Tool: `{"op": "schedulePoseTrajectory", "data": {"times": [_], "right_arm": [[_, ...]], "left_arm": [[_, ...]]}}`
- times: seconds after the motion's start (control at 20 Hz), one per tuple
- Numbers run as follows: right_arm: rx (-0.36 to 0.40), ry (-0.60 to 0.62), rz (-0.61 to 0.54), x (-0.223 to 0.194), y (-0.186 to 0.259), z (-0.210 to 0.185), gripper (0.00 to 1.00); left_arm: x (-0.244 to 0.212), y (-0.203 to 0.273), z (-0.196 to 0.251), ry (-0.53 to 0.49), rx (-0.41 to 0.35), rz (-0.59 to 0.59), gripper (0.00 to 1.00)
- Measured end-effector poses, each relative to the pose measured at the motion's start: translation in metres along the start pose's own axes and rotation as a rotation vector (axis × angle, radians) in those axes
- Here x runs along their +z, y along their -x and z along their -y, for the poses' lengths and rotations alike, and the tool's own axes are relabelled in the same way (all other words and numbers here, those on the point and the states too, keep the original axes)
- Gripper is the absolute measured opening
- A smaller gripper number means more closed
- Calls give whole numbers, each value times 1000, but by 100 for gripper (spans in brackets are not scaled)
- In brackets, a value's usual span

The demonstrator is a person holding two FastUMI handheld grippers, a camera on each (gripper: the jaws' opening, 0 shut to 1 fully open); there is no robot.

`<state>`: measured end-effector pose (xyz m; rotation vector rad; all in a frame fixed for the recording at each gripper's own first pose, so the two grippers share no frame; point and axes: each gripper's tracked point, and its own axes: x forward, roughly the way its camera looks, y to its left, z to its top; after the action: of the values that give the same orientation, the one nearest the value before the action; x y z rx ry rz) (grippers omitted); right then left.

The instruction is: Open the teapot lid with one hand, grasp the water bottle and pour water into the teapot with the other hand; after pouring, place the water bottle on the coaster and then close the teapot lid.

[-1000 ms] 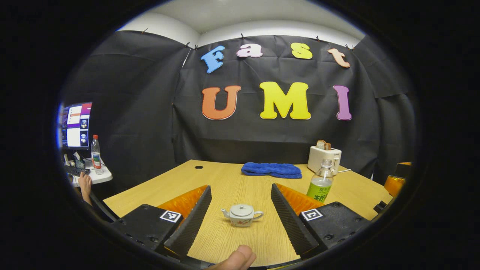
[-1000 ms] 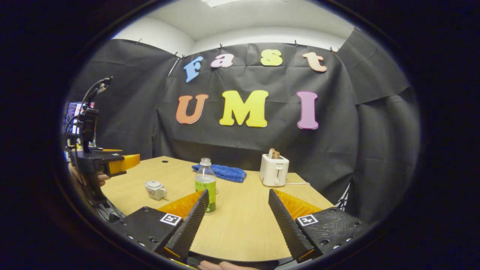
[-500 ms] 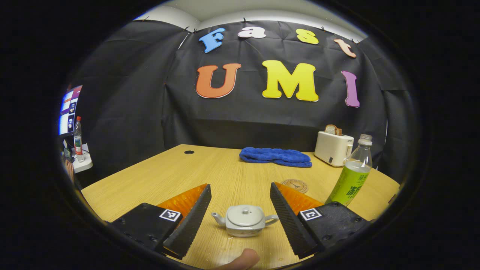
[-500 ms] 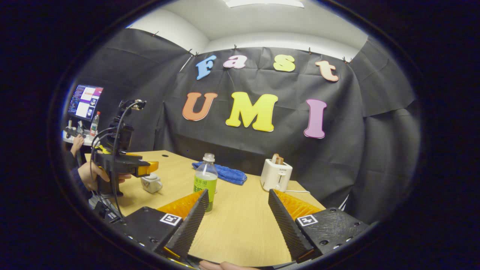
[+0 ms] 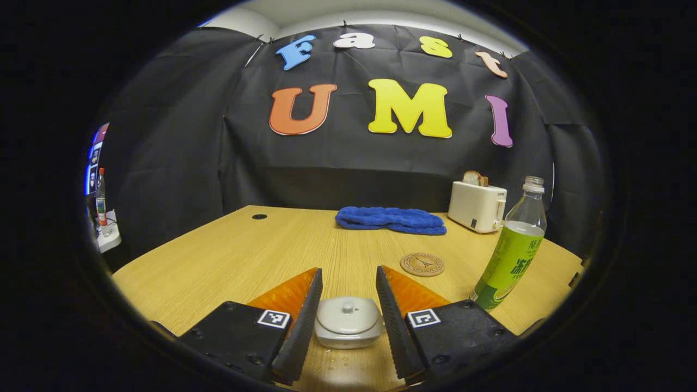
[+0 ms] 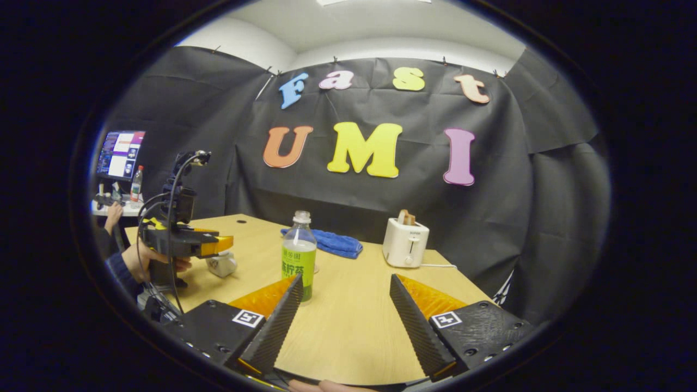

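The left gripper brackets the teapot on the table, fingers at its sides, contact unclear. The right gripper gapes empty. Beyond stand the water bottle and the coaster

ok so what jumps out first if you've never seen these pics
The small teapot, lid on, sits right between the left gripper jaws at the near edge of the table. To its right stands the uncapped water bottle, with the round coaster between them, farther back.
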<state>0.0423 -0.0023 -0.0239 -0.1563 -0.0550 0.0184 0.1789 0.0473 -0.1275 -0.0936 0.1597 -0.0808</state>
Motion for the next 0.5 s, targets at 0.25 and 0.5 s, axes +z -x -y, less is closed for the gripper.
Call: {"op": "schedulePoseTrajectory", "data": {"times": [0.25, 0.5], "right_arm": [[5, -6, -5, 0, -1, -1, 95], [13, -25, -22, -6, -4, -4, 95]], "left_arm": [[-10, -6, -8, -56, 46, -23, 34], [-8, -7, -4, -30, 21, -14, 15]]}}
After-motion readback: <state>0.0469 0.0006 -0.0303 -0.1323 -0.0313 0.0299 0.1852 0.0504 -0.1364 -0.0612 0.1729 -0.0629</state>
